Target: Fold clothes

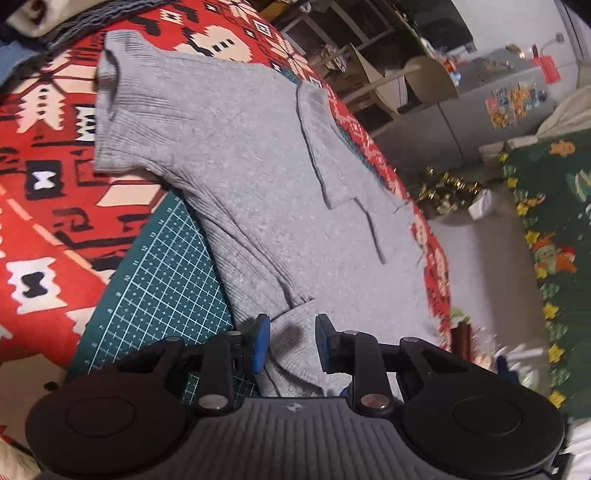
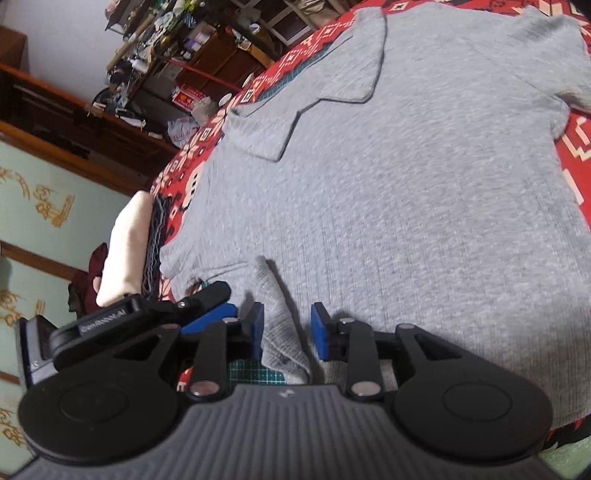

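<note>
A grey ribbed polo shirt (image 1: 240, 147) lies spread on a red patterned cloth (image 1: 55, 184) and a green cutting mat (image 1: 162, 277), collar (image 1: 317, 147) toward the table's far edge. My left gripper (image 1: 291, 339) stands over the shirt's near hem. Its blue pads are apart and the fabric lies loose between them. In the right wrist view the shirt (image 2: 406, 203) fills the frame. A raised fold of it (image 2: 280, 317) runs between the parted pads of my right gripper (image 2: 286, 332), which do not press it. The left gripper (image 2: 214, 299) sits close beside it on the left.
Folded clothes are stacked by the shirt (image 2: 125, 251), and a pile lies at the table's back corner (image 1: 29, 18). Past the table edge (image 1: 436, 258) are bare floor, a green play mat (image 1: 554, 221), shelves and cabinets (image 2: 166, 74).
</note>
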